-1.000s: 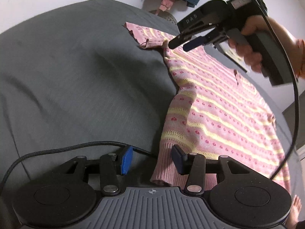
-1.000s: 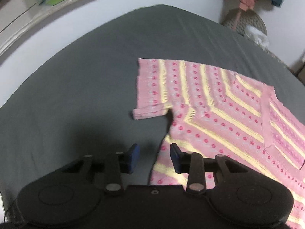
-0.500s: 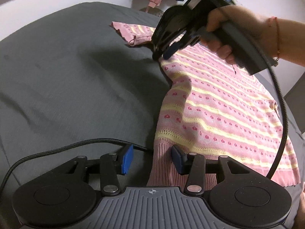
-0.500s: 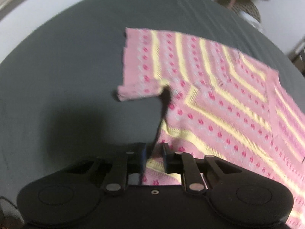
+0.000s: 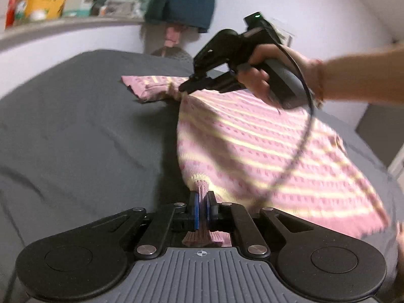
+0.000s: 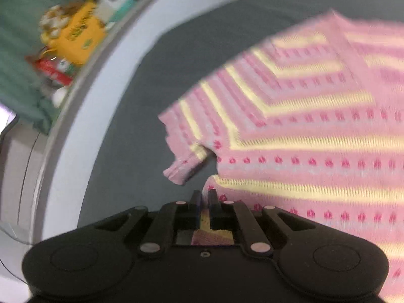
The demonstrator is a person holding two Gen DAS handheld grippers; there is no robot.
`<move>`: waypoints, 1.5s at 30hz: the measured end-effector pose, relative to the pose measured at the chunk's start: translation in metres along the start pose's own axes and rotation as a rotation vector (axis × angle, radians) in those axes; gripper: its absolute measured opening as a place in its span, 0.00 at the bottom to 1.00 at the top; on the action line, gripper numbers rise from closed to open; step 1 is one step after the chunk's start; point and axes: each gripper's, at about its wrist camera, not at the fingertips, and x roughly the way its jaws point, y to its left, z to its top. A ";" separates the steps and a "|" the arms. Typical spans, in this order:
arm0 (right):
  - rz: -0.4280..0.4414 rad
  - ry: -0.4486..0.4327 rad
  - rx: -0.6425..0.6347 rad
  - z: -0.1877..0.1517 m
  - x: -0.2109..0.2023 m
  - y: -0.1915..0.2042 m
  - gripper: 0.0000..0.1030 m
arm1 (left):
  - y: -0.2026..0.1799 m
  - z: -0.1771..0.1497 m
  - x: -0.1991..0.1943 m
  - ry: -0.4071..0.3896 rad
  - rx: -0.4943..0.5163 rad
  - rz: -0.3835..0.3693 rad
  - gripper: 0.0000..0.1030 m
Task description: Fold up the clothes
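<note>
Two grippers hold one garment along its near edge. The left gripper (image 5: pixel 201 208) has its blue pads (image 5: pixel 195 210) closed on the ribbed hem of the pink sweater (image 5: pixel 265 151), with a tuft of ribbing showing behind the jaws. The right gripper (image 5: pixel 183 89), seen from the left wrist view with the person's hand (image 5: pixel 255 80) around its handle, has its jaws closed on the same edge of the sweater at the underarm, just beside the short sleeve (image 5: pixel 149 88). In the right wrist view the right gripper (image 6: pixel 205 203) likewise shows its fingers drawn together with pink and yellow knit caught between them.

The sweater (pink with yellow stripes and rows of small red motifs) lies spread over the dark grey bed cover (image 5: pixel 75 131); the gripped edge is raised off the cover between the two grippers, while the far part rests on it. The sleeve (image 6: pixel 186 159) hangs free in front of the right gripper. A black cable (image 5: pixel 300 136) curves from the right gripper across the sweater. Motion blur softens both views.
</note>
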 end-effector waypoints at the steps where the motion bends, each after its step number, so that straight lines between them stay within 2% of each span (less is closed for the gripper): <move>1: -0.020 0.013 0.002 -0.005 0.005 0.000 0.07 | -0.002 -0.003 -0.002 0.009 0.020 0.007 0.05; 3: -0.057 0.017 -0.025 -0.014 0.015 0.007 0.11 | 0.004 -0.007 -0.002 0.031 0.014 0.075 0.05; 4: -0.072 0.024 -0.032 -0.018 0.020 0.011 0.17 | 0.008 -0.009 -0.001 0.045 -0.009 0.092 0.03; 5: -0.081 0.032 -0.052 -0.018 0.020 0.016 0.31 | 0.013 -0.010 0.000 0.059 -0.033 0.107 0.03; 7: -0.088 0.048 -0.117 -0.010 0.010 0.029 0.42 | 0.014 -0.010 0.004 0.089 -0.037 0.125 0.03; 11: -0.100 0.081 -0.247 0.007 -0.010 0.053 0.52 | 0.017 -0.006 0.002 0.082 -0.059 0.126 0.04; 12: -0.103 0.089 -0.279 0.011 -0.015 0.060 0.54 | 0.019 -0.006 0.000 0.066 -0.076 0.104 0.04; 14: -0.189 0.140 -0.416 0.016 -0.031 0.074 0.60 | 0.022 -0.005 -0.003 0.034 -0.106 0.063 0.05; 15: -0.246 0.166 -0.517 0.014 -0.044 0.079 0.60 | 0.021 -0.006 -0.005 0.029 -0.109 0.058 0.14; 17: -0.327 0.204 -0.681 0.001 -0.068 0.081 0.63 | 0.020 -0.006 0.000 0.038 -0.112 0.066 0.37; 18: -0.346 0.220 -0.724 -0.007 -0.078 0.077 0.64 | 0.021 -0.006 0.002 0.038 -0.124 0.067 0.59; 19: -0.360 0.243 -0.749 -0.018 -0.090 0.069 0.66 | 0.021 -0.005 0.003 0.032 -0.141 0.062 0.70; 20: -0.364 0.270 -0.755 -0.032 -0.102 0.056 0.66 | 0.022 -0.004 0.005 0.026 -0.156 0.053 0.70; 23: -0.358 0.337 -0.766 -0.081 -0.137 0.012 0.66 | 0.024 0.000 0.012 0.028 -0.201 0.025 0.71; 26: -0.351 0.328 -0.769 -0.127 -0.173 -0.039 0.66 | 0.026 0.006 0.014 0.049 -0.224 0.017 0.71; 29: -0.362 0.258 -0.764 -0.168 -0.207 -0.088 0.66 | 0.025 0.011 0.014 0.054 -0.208 0.032 0.71; 31: -0.370 0.199 -0.701 -0.186 -0.227 -0.116 0.66 | 0.020 0.016 0.011 0.051 -0.163 0.029 0.71; 35: -0.372 0.062 -0.510 -0.207 -0.266 -0.160 0.66 | 0.014 0.030 0.011 0.075 -0.102 -0.036 0.71; 38: -0.408 -0.013 -0.392 -0.217 -0.288 -0.185 0.65 | 0.019 0.043 0.017 0.114 -0.176 -0.089 0.71; 41: -0.466 -0.026 -0.307 -0.222 -0.303 -0.206 0.57 | 0.022 0.054 0.031 0.205 -0.190 -0.060 0.71; 45: -0.452 -0.063 -0.161 -0.235 -0.332 -0.238 0.54 | 0.017 0.052 0.042 0.280 -0.149 -0.040 0.71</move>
